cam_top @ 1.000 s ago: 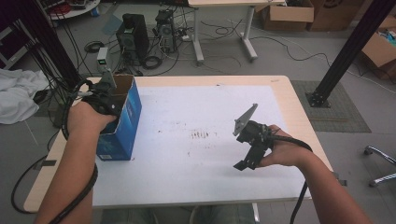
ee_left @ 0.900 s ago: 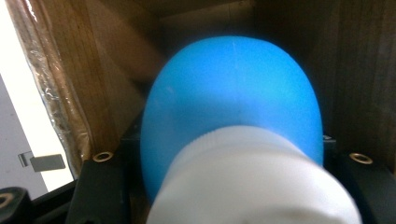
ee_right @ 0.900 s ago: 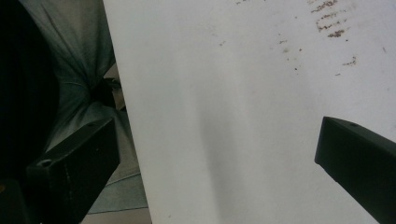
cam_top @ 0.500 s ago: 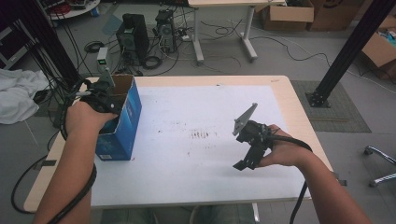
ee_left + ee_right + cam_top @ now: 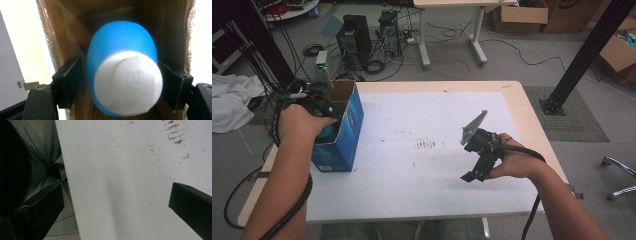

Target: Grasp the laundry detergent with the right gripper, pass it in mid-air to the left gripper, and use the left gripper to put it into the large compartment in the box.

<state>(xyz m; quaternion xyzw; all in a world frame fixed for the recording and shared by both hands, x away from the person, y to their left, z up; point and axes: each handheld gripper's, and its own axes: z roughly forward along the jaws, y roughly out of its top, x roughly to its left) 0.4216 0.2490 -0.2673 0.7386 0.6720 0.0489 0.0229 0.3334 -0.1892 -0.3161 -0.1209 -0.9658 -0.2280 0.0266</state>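
White worktop (image 5: 412, 185) underfoot of everything, smudged with brown marks near the middle, wooden edge showing all round. Nearest, right claw (image 5: 477, 167) held low over bare white sheet, jaws spread wide with nothing between them (right gripper view adds grey trousers past the worktop's edge). Further left, blue cardboard box (image 5: 343, 132) standing open-topped at the worktop's left edge, left claw (image 5: 319, 102) reaching into it from the side. Inside, per left gripper view, blue bottle (image 5: 120, 60) with white cap (image 5: 128, 83), lying between the jaws, which have just been opening: left jaw clear of it, right jaw's contact impossible to tell. Beyond, grey floor (image 5: 512, 65), computer towers (image 5: 354, 37), tangled cables, cardboard cartons (image 5: 522, 17).
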